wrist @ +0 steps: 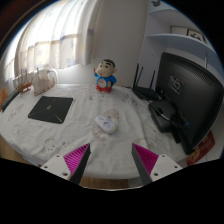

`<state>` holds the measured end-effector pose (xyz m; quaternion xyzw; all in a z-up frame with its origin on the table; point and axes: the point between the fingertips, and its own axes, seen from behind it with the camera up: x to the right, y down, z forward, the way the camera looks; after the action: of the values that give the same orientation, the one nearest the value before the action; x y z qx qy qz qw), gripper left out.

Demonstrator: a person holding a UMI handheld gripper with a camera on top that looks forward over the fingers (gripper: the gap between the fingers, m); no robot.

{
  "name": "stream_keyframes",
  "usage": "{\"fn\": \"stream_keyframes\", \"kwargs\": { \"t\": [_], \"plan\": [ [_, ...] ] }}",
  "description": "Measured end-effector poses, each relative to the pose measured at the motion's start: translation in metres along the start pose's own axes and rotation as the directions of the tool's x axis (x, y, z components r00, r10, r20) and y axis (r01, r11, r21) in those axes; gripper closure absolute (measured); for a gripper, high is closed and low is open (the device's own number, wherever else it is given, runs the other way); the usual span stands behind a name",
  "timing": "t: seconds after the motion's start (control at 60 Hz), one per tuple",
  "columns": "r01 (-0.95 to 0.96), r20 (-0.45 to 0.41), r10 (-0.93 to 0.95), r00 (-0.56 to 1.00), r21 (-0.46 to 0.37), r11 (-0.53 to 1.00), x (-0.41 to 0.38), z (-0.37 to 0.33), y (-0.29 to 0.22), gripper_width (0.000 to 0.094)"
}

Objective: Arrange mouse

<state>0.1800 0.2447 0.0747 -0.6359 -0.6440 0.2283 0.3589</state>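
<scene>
Beyond the fingers, on table (60, 135): mouse (105, 123), black mat (50, 109) left, monitor (190, 90) right; gripper (112, 160) released, grasping nothing.

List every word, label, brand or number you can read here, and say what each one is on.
No text can be read.
Monitor: dark screen, no brand visible.
Toy figure: no lettering legible.
Mouse: pale, lies beyond the open fingers; any marking on it is too small to tell.
Mouse pad: plain black.
Frame on the wall: too blurred to read.
</scene>
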Motion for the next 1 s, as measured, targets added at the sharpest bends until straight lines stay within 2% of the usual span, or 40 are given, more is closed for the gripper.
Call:
{"fn": "stream_keyframes", "kwargs": {
  "t": [0.283, 0.75, 1.0],
  "plan": [
    [-0.008, 0.061, 0.005, 0.998, 0.045, 0.999, 0.006, 0.069, -0.012, 0.0082],
    [-0.038, 0.125, 0.037, 0.991, 0.009, 0.999, 0.001, 0.176, -0.032, 0.0080],
    [-0.068, 0.118, 0.068, 0.991, -0.002, 0.998, 0.007, 0.203, -0.049, 0.0080]
  ]
}}
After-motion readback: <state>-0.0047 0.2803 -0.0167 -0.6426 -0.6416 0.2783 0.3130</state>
